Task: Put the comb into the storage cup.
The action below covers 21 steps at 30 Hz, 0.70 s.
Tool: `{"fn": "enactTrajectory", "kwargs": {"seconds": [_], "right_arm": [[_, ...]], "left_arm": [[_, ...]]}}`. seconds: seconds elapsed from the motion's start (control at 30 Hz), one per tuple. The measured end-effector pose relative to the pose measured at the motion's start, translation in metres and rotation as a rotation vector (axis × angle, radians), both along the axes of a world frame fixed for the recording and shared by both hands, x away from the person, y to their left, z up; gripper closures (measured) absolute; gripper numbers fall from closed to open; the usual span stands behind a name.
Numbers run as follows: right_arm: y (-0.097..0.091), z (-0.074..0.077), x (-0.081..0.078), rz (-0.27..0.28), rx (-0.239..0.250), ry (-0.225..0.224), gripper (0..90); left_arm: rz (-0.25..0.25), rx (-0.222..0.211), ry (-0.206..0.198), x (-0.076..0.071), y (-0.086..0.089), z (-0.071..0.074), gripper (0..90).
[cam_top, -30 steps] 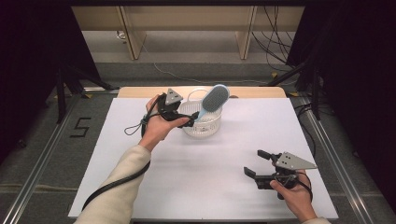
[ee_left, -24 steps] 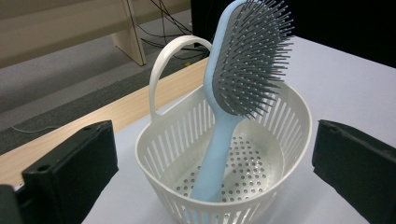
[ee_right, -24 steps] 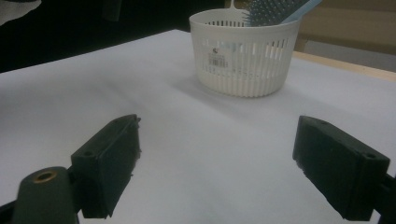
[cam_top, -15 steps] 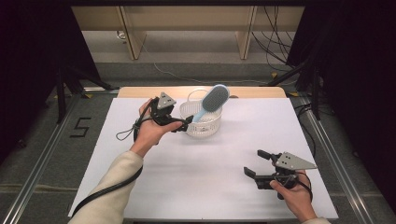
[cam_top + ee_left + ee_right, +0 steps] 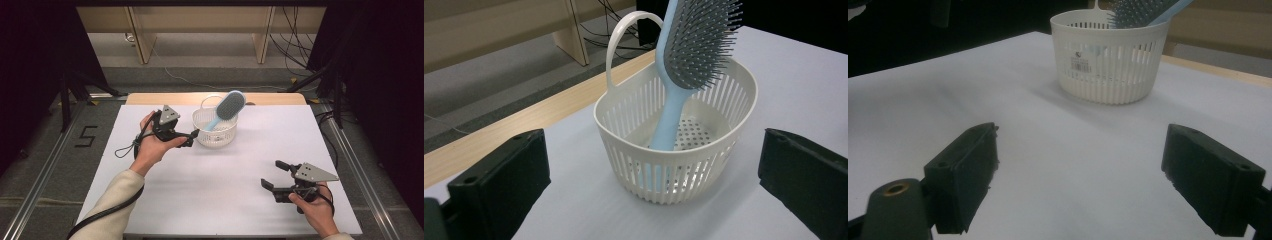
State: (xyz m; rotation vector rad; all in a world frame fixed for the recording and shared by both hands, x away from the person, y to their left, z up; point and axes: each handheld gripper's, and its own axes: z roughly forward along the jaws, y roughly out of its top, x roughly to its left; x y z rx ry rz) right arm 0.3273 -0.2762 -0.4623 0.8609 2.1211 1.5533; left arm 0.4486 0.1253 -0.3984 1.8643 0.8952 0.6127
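The white table (image 5: 150, 210) was the largest thing in view, and every place here is given from the white slotted basket (image 5: 215, 131) that stood on it toward the far middle. That basket, round with a loop handle (image 5: 624, 37) rising from its far rim, stood upright on the tabletop. A pale blue hairbrush (image 5: 226, 108) stood inside it, handle end down on the perforated floor and its grey bristled head leaning out above the rim on the side away from the person's left hand.

The left gripper (image 5: 191, 139) hovered just beside the basket, on its left and close to the wall without touching it; its jaws were spread wide and held nothing, and in the left gripper view the basket sat between them. The right gripper (image 5: 275, 175) was well apart from the basket, nearer the person and off to the right, low over the bare tabletop, its jaws likewise standing wide apart and empty, pointed toward the basket.
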Motion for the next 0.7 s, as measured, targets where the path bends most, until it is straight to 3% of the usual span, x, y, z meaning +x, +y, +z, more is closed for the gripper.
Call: {"fn": "enactTrajectory", "kwargs": {"seconds": [0.7], "right_arm": [[0.0,0.0,0.0,0.0,-0.001,-0.002,15.5]], "left_arm": [[-0.001,0.016,0.007,-0.022,0.018,-0.006,0.0]]}}
